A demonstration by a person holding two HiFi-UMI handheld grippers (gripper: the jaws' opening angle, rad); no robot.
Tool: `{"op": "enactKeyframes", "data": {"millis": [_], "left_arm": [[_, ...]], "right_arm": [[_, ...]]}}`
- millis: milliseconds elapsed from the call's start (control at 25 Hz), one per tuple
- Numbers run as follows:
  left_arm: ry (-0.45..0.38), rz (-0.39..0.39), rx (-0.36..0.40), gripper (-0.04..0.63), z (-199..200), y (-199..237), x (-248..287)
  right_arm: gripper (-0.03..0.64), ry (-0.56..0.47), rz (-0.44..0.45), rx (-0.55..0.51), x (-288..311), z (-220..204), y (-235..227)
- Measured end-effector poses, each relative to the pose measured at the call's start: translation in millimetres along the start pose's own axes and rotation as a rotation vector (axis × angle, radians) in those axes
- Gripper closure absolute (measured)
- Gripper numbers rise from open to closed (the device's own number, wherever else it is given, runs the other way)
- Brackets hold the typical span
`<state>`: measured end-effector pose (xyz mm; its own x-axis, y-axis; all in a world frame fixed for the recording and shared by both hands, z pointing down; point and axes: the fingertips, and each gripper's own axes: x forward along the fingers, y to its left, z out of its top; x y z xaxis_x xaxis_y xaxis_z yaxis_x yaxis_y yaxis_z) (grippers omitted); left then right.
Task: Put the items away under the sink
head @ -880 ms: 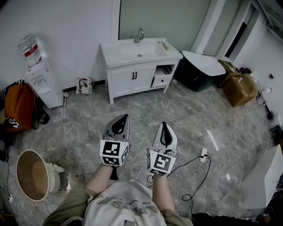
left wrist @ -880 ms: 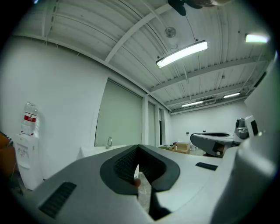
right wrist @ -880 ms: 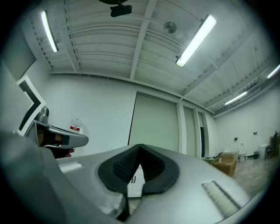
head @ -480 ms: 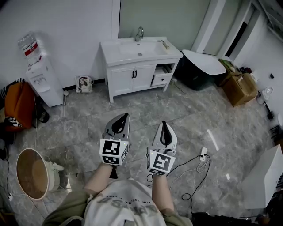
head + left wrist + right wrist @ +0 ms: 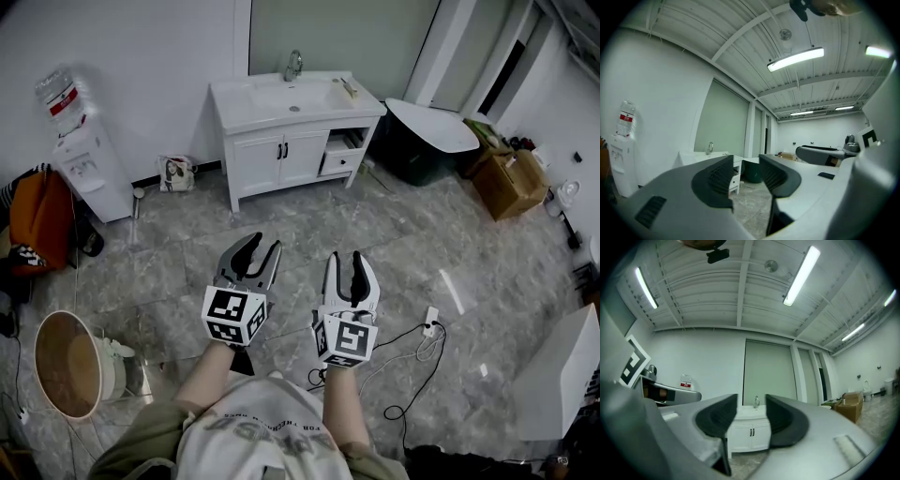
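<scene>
The white sink cabinet [image 5: 281,159] stands against the far wall, its two doors closed, with a faucet [image 5: 293,64] on top and a small item [image 5: 347,87] on the counter's right end. Open shelves [image 5: 339,157] show on its right side. Both grippers are held out over the floor, well short of it. My left gripper [image 5: 263,246] is open and holds nothing. My right gripper [image 5: 345,258] is also open and empty. In the right gripper view the cabinet [image 5: 751,431] shows through the gap of the right gripper [image 5: 751,404]. The left gripper [image 5: 746,164] looks past the cabinet [image 5: 701,157] at the room.
A water dispenser [image 5: 82,159] and an orange bag [image 5: 37,220] stand at the left, with a round basket [image 5: 66,366] nearer me. Right of the cabinet are a dark bin with a white lid [image 5: 427,136] and a cardboard box [image 5: 511,183]. A cable and plug strip [image 5: 427,328] lie on the floor.
Both grippers' jaws stood together before and now stand apart. The hands have stayed in about the same place over the floor.
</scene>
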<state>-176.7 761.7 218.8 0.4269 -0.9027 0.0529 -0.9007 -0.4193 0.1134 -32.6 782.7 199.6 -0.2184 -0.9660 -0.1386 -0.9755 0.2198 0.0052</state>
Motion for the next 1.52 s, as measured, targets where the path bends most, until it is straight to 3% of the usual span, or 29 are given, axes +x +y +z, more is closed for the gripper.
{"op": "enactKeyframes", "data": {"millis": [40, 80, 120, 240, 680, 1000, 1520], "left_arm": [[0.000, -0.016, -0.007, 0.397, 1, -2, 2], [-0.005, -0.028, -0.008, 0.325, 2, -3, 3], [-0.011, -0.034, -0.004, 0.277, 4, -4, 5], [-0.009, -0.039, 0.011, 0.233, 5, -2, 9], [0.044, -0.053, -0.018, 0.210, -9, 42, 64], [0.111, -0.103, -0.026, 0.198, -16, 93, 156], [0.120, -0.194, -0.034, 0.198, 13, 161, 284]], "right_arm": [[0.375, -0.003, 0.009, 0.016, 0, -1, -1], [0.297, -0.007, 0.012, 0.027, 0, -1, -3], [0.291, -0.011, 0.011, 0.034, 1, -1, -5], [0.284, -0.006, 0.002, 0.044, 4, -4, -8], [0.284, 0.025, -0.018, 0.037, 64, -25, -13], [0.284, 0.074, -0.047, 0.032, 160, -50, -26], [0.284, 0.077, -0.142, 0.019, 287, -52, -49]]}}
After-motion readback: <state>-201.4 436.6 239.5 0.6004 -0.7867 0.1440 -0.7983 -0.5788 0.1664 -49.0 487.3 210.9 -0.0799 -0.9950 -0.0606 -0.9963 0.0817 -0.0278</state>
